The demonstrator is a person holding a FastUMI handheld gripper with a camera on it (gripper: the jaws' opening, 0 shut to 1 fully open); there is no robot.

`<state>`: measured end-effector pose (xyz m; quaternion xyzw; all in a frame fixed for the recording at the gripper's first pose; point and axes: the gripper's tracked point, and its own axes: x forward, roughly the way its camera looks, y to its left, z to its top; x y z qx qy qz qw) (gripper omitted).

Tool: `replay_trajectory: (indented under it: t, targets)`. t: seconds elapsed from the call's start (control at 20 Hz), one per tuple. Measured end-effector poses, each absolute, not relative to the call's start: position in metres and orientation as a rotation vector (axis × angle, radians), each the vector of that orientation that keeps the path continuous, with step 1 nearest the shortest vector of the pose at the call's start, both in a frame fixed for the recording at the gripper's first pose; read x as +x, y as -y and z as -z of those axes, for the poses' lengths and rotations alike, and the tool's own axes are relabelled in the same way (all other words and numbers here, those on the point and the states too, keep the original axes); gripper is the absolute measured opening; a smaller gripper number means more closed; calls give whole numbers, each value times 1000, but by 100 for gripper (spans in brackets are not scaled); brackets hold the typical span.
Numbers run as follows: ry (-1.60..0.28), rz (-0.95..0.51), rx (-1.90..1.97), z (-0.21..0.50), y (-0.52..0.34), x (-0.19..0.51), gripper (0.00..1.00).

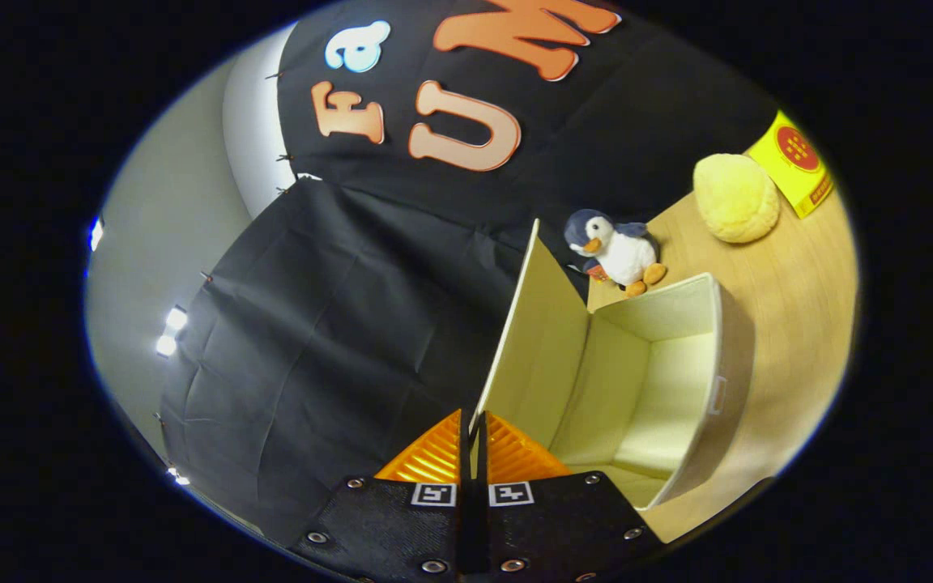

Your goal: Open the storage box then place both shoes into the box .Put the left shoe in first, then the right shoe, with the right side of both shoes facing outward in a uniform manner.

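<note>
A: What are the tongs (pixel 473 425) doing?

B: The two fingers are pressed nearly together, with only a thin slit between them. The edge of the storage box's lid, a stiff cream-coloured fabric panel (pixel 535 340), sits in that slit, so both fingers are clamped on it.

A: And how does the lid stand?

B: It rises straight ahead from the fingertips, swung up and away from the box mouth, edge-on to the camera. Its pale inner face is turned towards the box.

A: Where is the box itself?

B: Just to the right of the fingers and slightly beyond them. It is a cream, square-sided fabric storage box (pixel 681 380), open, its inside walls and floor in plain sight. A small pull tab shows on its outer right wall. It rests on a light wooden tabletop (pixel 790 324).

A: Anything past the box?

B: Beyond its far rim stands a small plush penguin, grey-blue and white with orange beak and feet (pixel 616 251), close to the box. Farther out to the right lies a round, fuzzy yellow cushion-like ball (pixel 735 198), and just beside that a flat yellow packet with a red round mark (pixel 798 162).

A: And to the left of the fingers?

B: Black cloth wall (pixel 313 324), creased, with a pale grey wall past it.
</note>
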<state>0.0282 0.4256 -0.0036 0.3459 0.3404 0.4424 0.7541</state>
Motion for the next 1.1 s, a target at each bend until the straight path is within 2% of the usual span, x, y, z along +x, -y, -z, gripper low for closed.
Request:
replay_trajectory:
  t: [0.4, 0.6, 0.8, 1.0, 1.1]
  targets:
    - [-766, -998, 473, 25, -555, 0, 0]
    - [-829, -1017, 355, 65, -604, -23, 0]
    - [-871, -989, 240, 101, -625, -41, 1]
    - [-864, -959, 163, 103, -625, -49, 3]
    - [-842, -979, 147, 101, -629, -51, 8]
